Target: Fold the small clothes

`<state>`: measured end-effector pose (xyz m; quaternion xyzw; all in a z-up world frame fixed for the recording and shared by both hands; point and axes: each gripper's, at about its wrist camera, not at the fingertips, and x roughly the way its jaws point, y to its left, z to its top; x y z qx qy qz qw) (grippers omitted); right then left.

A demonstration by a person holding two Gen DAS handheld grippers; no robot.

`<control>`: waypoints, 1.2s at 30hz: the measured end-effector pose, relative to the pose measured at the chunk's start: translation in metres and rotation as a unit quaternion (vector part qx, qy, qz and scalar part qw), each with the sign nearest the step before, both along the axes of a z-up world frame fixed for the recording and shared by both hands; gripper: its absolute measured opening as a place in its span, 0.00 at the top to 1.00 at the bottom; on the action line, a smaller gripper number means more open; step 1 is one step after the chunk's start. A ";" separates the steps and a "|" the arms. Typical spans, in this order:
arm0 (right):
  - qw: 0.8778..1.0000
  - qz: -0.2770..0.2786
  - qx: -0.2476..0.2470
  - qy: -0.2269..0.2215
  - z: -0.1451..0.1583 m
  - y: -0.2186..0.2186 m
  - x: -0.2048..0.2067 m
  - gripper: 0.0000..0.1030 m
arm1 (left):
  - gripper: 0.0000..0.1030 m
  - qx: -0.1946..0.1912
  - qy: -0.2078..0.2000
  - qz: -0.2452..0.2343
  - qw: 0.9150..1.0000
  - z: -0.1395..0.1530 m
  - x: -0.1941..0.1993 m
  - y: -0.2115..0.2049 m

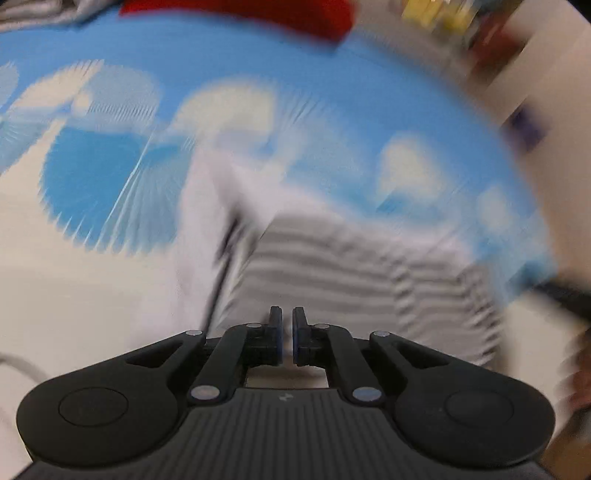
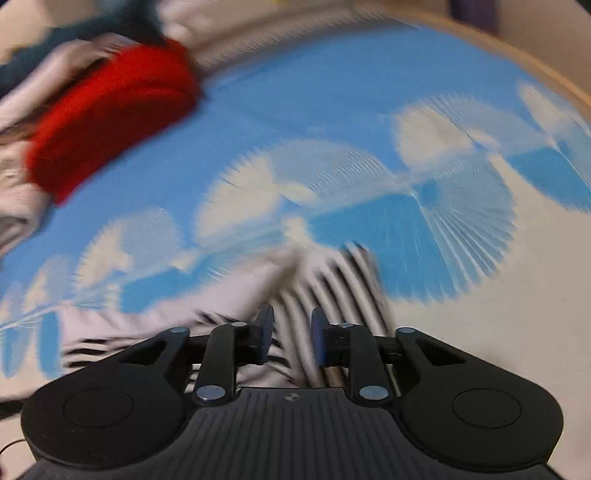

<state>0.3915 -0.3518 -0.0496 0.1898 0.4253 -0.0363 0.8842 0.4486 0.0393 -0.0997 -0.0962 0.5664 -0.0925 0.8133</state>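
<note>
Both views are motion-blurred. A small white garment with grey-black stripes [image 1: 351,266] lies on a blue cloth with white cloud shapes [image 1: 258,59]. My left gripper [image 1: 287,325] hovers just above the garment's near edge, its jaws almost closed with only a thin gap and nothing clearly between them. In the right wrist view the striped garment [image 2: 332,280] lies bunched under my right gripper [image 2: 292,325], whose jaws stand apart with striped fabric showing in the gap below them.
A red garment [image 2: 110,118] lies at the far left of the blue cloth [image 2: 332,92], with more clothes piled behind it; it also shows in the left wrist view [image 1: 258,13]. A wooden edge [image 2: 535,70] runs along the far right.
</note>
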 end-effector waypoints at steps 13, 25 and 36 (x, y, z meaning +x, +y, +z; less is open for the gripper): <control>0.987 0.015 0.013 0.160 -0.063 0.003 0.012 0.58 | 0.65 0.075 -0.050 -0.048 0.995 -0.001 -0.017 -0.034; 0.997 0.007 -0.039 -0.060 0.059 0.018 -0.092 0.58 | 0.38 0.179 -0.168 -0.017 0.969 0.094 -0.097 -0.038; 0.987 0.018 -0.058 -0.150 0.091 0.027 -0.251 0.57 | 0.24 0.196 -0.288 -0.035 0.937 0.132 -0.280 -0.033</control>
